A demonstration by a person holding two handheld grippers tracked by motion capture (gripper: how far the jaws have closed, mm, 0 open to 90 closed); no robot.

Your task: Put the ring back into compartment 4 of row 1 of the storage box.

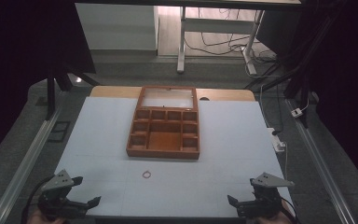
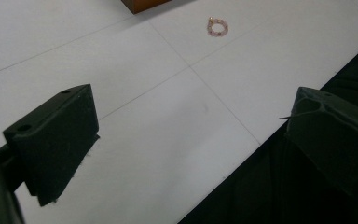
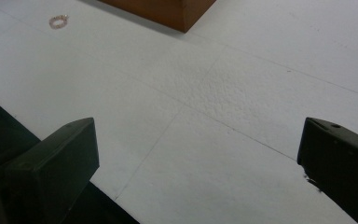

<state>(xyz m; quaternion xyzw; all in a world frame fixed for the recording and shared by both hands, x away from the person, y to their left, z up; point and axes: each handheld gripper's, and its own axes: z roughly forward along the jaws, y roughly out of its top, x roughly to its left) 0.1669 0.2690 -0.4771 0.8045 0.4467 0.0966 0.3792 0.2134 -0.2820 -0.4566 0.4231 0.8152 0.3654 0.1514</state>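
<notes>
This looks like a lab: a table [image 1: 223, 130] with a white cover, metal rails [image 1: 25, 161] along its sides, cables [image 1: 223, 44] on the floor, and dark all around.

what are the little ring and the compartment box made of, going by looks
The ring looks like pinkish beads or metal links strung in a loop; too small to tell which. The box looks like wood with a smooth reddish-brown finish, and its raised lid seems to hold a clear pane, glass or plastic.

Your left hand-held gripper [image 1: 85, 191] sits at the lower left of the high view, jaws spread wide. Your right hand-held gripper [image 1: 241, 192] sits at the lower right, jaws equally wide apart, holding nothing.
</notes>
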